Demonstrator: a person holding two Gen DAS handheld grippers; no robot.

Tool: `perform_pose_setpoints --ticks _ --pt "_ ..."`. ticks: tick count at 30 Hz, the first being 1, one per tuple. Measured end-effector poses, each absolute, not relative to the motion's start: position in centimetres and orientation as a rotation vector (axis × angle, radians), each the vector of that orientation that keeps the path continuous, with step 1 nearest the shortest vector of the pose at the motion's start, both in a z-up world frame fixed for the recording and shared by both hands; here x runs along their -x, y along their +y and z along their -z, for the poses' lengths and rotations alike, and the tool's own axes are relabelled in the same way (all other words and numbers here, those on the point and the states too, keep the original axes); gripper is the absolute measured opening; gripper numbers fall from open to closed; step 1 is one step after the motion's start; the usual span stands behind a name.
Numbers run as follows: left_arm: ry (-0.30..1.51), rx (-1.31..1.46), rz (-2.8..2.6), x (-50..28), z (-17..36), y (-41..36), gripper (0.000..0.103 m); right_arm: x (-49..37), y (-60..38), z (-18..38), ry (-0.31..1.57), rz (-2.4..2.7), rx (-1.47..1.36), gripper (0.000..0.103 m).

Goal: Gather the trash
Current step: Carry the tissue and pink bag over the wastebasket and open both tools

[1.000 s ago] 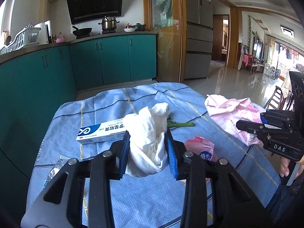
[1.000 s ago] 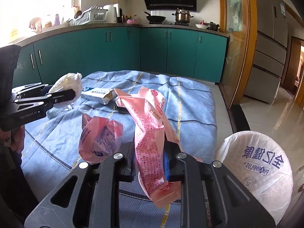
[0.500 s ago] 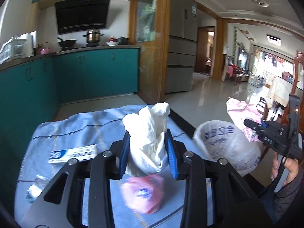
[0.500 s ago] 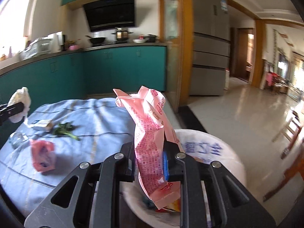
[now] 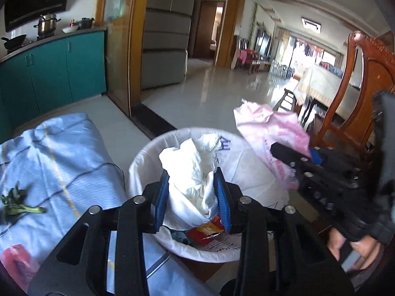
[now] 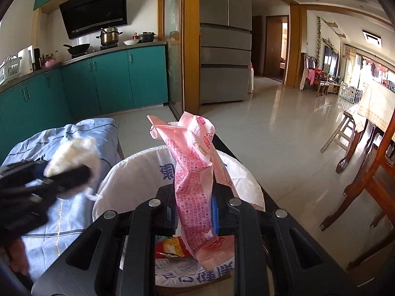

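Observation:
My left gripper is shut on a crumpled white tissue and holds it over the white-lined trash bin. My right gripper is shut on a pink printed wrapper and holds it over the same bin. Each gripper shows in the other's view: the right one with the pink wrapper, the left one with the tissue. A red snack wrapper lies inside the bin.
The table with a blue cloth stands left of the bin, with a green vegetable scrap and a pink packet on it. A wooden chair stands at the right. Teal cabinets line the far wall.
Both grippers have swung right from above the table to above the trash bin, still holding the tissue and the pink wrapper.

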State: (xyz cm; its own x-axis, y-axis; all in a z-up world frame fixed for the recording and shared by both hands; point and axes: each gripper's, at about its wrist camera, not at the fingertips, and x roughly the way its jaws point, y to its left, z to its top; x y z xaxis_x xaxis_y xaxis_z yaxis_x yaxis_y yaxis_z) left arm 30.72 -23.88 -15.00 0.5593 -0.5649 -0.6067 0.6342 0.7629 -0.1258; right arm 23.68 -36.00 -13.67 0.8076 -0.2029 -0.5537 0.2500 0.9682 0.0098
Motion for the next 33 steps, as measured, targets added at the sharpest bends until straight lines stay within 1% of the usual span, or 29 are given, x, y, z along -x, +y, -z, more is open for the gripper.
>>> perform_pose_setpoints --ticks 4,6,7,8,11,13,16,17,19,21,24,33 --pt "0.704 -0.126 0.71 -31.2 16.5 -25.7 0.039 -23.8 -36.3 13.9 0.599 0.232 -0.093 0.021" --pt "0.699 -0.142 0.698 -31.3 16.8 -26.1 0.056 -23.6 -36.6 14.1 0.611 0.226 -0.096 0.021" --pt "0.694 -0.145 0.685 -31.4 16.9 -26.2 0.074 -23.7 -36.6 14.2 0.616 0.226 -0.098 0.021" --pt "0.677 -0.145 0.665 -31.4 16.9 -26.2 0.079 -23.8 -36.7 14.3 0.623 0.23 -0.097 0.021" --pt "0.651 -0.168 0.629 -31.5 16.4 -25.4 0.079 -24.0 -36.7 14.1 0.631 0.226 -0.101 0.024" --pt "0.638 -0.182 0.601 -31.5 16.1 -24.8 0.079 -24.1 -36.6 14.1 0.629 0.224 -0.099 0.031" --pt "0.622 -0.179 0.572 -31.5 15.4 -23.4 0.08 -24.2 -36.4 14.1 0.626 0.227 -0.092 0.04" --pt "0.619 -0.174 0.566 -31.5 15.2 -22.9 0.081 -24.2 -36.3 14.0 0.623 0.227 -0.089 0.041" --pt "0.612 -0.16 0.551 -31.5 14.8 -21.9 0.081 -24.1 -36.2 14.0 0.618 0.227 -0.088 0.049" --pt "0.603 -0.158 0.534 -31.1 14.3 -21.3 0.081 -24.1 -35.9 13.9 0.611 0.223 -0.084 0.054" --pt "0.579 -0.164 0.511 -30.3 13.4 -19.2 0.083 -24.0 -35.6 13.9 0.608 0.212 -0.074 0.058" --pt "0.485 -0.196 0.337 -28.8 9.7 -10.8 0.089 -24.7 -33.4 13.7 0.596 0.158 -0.04 0.067"
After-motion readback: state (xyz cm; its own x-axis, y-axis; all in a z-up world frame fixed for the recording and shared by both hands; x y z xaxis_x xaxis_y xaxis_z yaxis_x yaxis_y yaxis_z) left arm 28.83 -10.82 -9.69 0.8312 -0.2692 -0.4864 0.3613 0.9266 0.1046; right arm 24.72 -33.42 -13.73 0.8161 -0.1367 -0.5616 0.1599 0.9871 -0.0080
